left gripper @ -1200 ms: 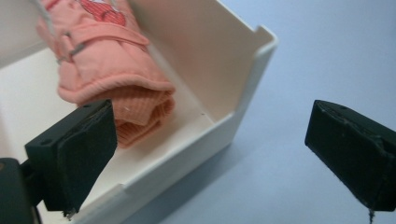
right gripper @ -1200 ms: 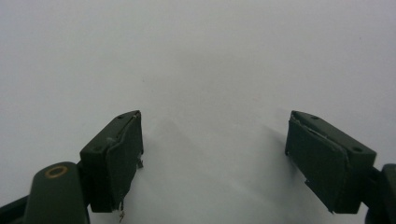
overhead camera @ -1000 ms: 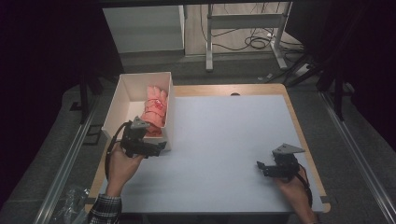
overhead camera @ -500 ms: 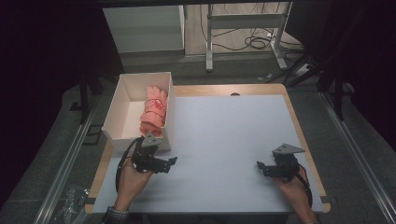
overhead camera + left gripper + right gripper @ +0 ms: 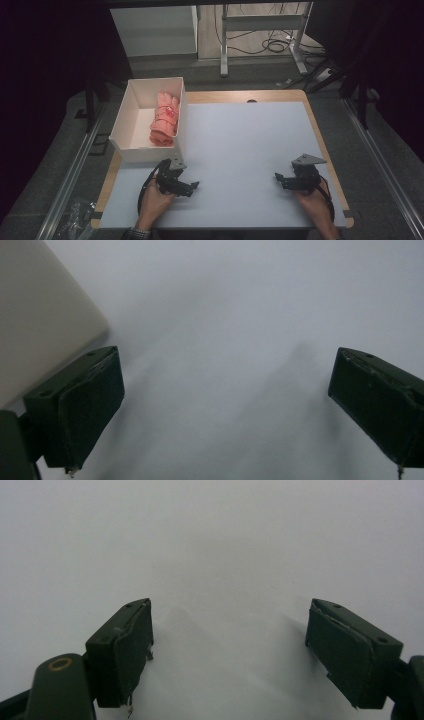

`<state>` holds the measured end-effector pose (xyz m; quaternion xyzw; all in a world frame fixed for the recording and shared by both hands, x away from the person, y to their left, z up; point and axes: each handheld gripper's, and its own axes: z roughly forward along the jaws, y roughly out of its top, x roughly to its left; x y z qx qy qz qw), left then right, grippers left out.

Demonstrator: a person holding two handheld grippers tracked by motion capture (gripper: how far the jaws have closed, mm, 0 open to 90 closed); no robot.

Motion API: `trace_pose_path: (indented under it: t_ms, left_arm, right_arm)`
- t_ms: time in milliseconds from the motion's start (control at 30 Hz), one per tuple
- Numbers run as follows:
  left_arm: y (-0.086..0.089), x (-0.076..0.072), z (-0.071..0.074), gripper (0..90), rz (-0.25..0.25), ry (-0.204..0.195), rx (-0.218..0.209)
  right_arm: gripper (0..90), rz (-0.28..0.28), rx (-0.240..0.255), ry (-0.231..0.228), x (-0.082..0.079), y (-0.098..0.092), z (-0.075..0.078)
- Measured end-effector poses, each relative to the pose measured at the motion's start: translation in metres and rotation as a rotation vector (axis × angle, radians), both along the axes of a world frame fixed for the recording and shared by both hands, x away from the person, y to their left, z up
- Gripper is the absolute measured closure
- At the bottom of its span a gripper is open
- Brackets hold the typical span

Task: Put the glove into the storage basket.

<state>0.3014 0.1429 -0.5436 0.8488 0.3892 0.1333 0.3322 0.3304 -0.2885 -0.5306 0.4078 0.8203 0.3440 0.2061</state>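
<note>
As my left gripper (image 5: 192,186) drew back from the box (image 5: 131,150) toward my own edge of the worktop (image 5: 250,150), its jaws stood wide apart with nothing between them; a second before, it had been right at the box's near corner. My right gripper (image 5: 278,178) had stayed where it was, low over the near right part of the worktop, jaws likewise spread and empty. The left gripper view caught only a corner of the box wall (image 5: 35,315) beside one jaw. The rolled pink cloth (image 5: 165,120) lay inside the box, against its right wall, well apart from both grippers. I judged the putting-away done and my hands returning to rest. Outward, the pale sheet covering the worktop was bare, with a strip of wooden edge (image 5: 320,135) around it. Beyond stood a dim room: a white cabinet (image 5: 155,30), metal table legs (image 5: 260,25) and loose cables (image 5: 275,45) on the floor.
</note>
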Motion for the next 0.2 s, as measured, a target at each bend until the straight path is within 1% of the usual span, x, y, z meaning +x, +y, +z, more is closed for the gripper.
trace_pose_path:
  t_ms: [33, 67, 100, 200]
  left_arm:
    - [-0.0005, 0.0011, -0.0044, 1.6, 0.0, 0.007, -0.002]
    - [0.0015, 0.0011, -0.0065, 0.0, 0.01, -0.004, -0.035]
    - [0.0022, 0.001, -0.0065, 0.0, 0.008, -0.003, -0.039]
    - [0.0007, 0.0004, -0.0069, 0.0, 0.007, -0.009, -0.026]
  right_arm:
    - [19.4, 0.0, 0.0, 0.0, 0.0, 0.0, 0.0]
    - [19.4, 0.0, 0.0, 0.0, 0.0, 0.0, 0.0]
    - [19.4, 0.0, 0.001, 0.0, 0.0, 0.0, -0.0001]
    - [19.4, 0.0, -0.001, 0.001, 0.0, 0.0, -0.0001]
